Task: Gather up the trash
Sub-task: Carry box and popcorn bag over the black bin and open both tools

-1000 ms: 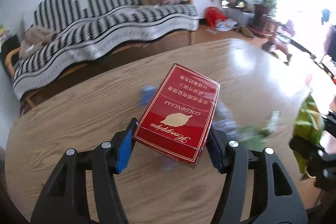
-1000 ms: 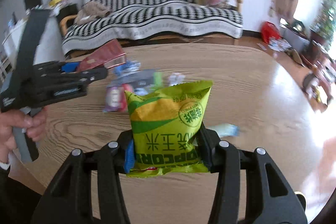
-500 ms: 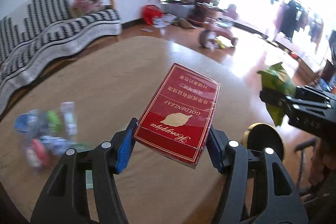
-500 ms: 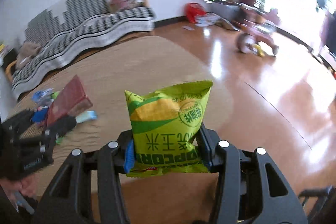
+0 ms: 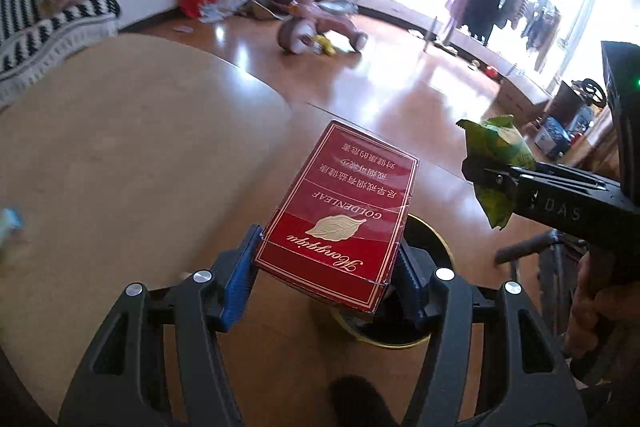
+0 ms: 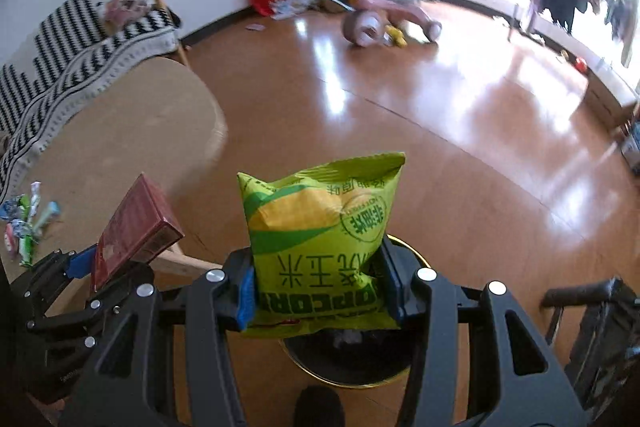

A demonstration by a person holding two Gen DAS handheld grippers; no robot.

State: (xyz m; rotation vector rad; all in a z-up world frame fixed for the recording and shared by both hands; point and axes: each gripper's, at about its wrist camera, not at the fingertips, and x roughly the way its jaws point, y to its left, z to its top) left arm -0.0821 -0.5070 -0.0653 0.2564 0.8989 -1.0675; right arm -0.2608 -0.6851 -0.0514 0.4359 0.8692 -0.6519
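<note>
Hiding bin (image 6: 352,367) interior, popcorn bag (image 6: 320,243), claw (image 6: 320,291)

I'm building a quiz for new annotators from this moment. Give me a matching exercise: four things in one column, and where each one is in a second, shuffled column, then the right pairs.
Things
1. red Goldenleaf cigarette carton
2. green and yellow popcorn bag
3. round black bin with a gold rim
4. small colourful wrappers

Places
A. on the floor, below both held items
B. lying on the wooden table
C. between the fingers of the left gripper
D. between the fingers of the right gripper

Pairs: 1-C, 2-D, 3-A, 4-B
</note>
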